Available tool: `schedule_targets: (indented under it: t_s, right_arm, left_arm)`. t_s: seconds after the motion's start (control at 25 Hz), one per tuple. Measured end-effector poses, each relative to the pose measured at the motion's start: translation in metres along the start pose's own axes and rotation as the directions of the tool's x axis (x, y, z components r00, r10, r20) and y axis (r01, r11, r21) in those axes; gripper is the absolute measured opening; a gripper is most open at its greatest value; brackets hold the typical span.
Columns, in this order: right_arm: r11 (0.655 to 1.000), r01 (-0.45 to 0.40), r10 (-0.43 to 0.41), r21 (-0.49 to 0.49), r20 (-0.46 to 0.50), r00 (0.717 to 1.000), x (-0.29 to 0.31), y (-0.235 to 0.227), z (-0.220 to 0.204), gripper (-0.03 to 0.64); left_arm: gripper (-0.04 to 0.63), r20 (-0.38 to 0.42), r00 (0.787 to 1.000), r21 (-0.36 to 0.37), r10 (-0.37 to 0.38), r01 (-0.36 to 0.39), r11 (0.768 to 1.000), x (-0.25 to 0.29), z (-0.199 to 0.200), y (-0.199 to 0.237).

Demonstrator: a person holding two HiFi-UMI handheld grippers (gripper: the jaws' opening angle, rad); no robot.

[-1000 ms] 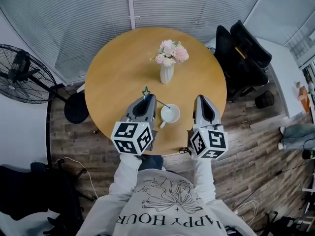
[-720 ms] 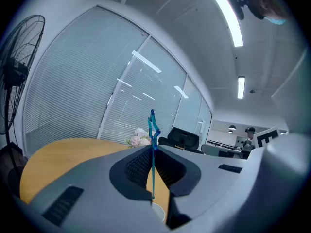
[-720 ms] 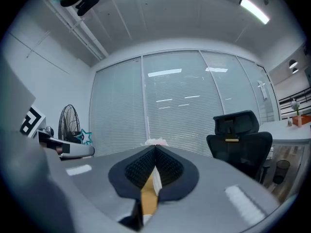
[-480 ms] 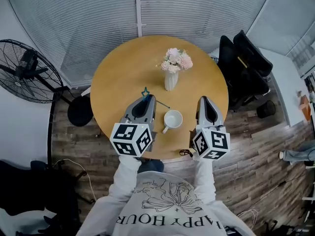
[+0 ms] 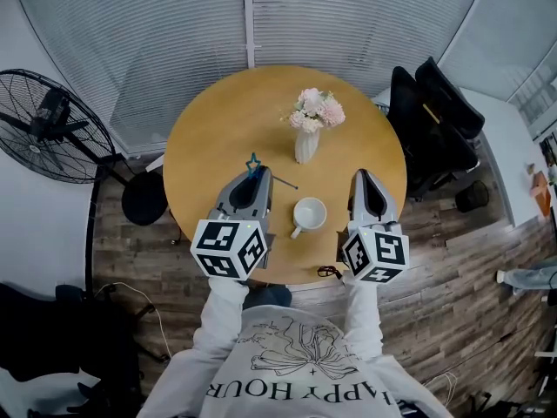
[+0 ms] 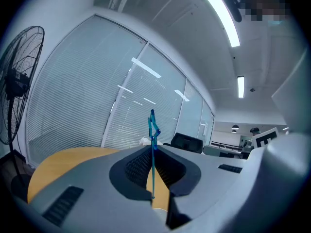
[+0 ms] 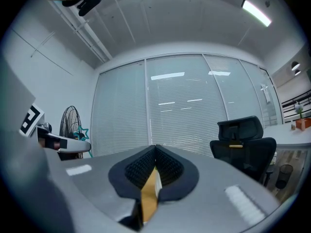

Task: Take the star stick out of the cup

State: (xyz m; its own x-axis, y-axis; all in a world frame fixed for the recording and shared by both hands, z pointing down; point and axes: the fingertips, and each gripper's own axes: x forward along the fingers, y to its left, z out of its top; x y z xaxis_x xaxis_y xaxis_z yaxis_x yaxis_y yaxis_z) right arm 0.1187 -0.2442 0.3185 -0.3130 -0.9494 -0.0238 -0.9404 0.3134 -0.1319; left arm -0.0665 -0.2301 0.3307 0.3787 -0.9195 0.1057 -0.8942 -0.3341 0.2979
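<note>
Grip: we find the left gripper [image 5: 254, 177] clamped on the thin blue star-topped stick [image 6: 152, 154], crosswise, clear of the white cup [image 5: 309, 213] rightward.

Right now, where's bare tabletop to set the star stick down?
Widest bare patch: table left of the vase, out to the far-left rim. A smaller one sits between vase and right rim. Crowded: the near edge, where the cup sits between the left tool, holding the star stick, and the right tool.
</note>
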Motion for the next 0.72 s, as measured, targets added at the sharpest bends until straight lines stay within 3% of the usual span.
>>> schedule_targets:
  t_s: [0.72]
  right_arm:
    - [1.000, 0.001, -0.001, 0.000, -0.003, 1.000, -0.0017, 0.0037, -0.0028, 0.011]
  left_arm:
    - [0.021, -0.010, 1.000, -0.006, 0.000, 0.000, 1.000, -0.0018, -0.0051, 0.0000]
